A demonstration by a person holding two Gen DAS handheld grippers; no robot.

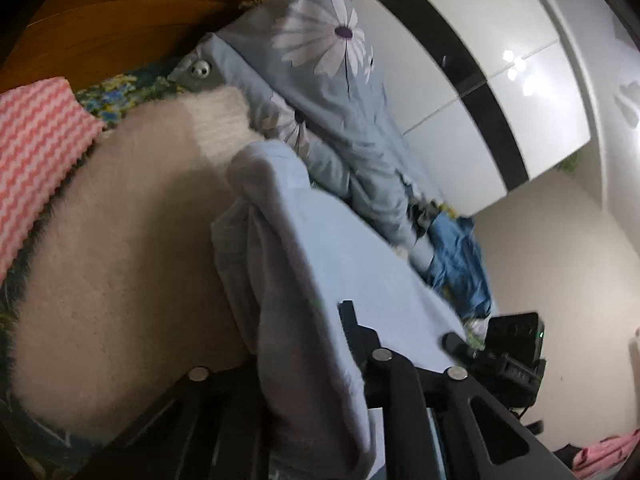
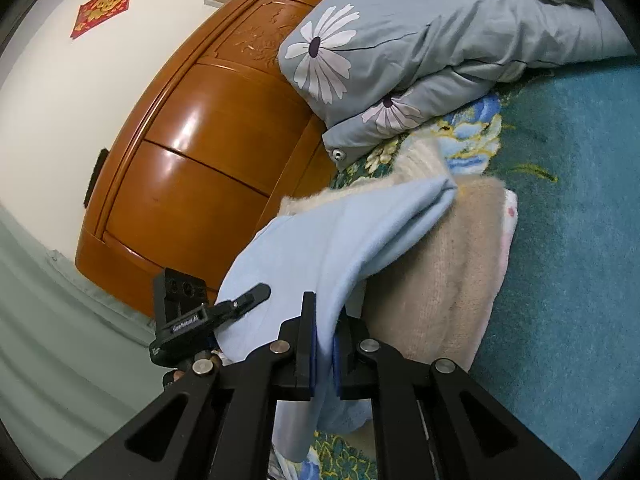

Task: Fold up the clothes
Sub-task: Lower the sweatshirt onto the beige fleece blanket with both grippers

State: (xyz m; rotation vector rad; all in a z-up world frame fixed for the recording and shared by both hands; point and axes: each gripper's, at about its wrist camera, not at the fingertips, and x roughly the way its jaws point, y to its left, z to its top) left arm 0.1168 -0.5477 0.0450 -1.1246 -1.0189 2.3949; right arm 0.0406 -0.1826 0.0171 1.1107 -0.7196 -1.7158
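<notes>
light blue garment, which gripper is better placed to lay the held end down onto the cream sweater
Right, probably. The right gripper is clamped on the light blue garment directly beside the cream sweater. The left gripper also pinches the cloth, but it sits off the sweater's edge.

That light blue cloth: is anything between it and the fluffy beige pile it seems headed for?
Nothing visible. The light blue cloth is pinched by the right tongs and the left tongs and hangs just over the beige sweater, its far corner already on it. The flowered quilt lies farther back.
</notes>
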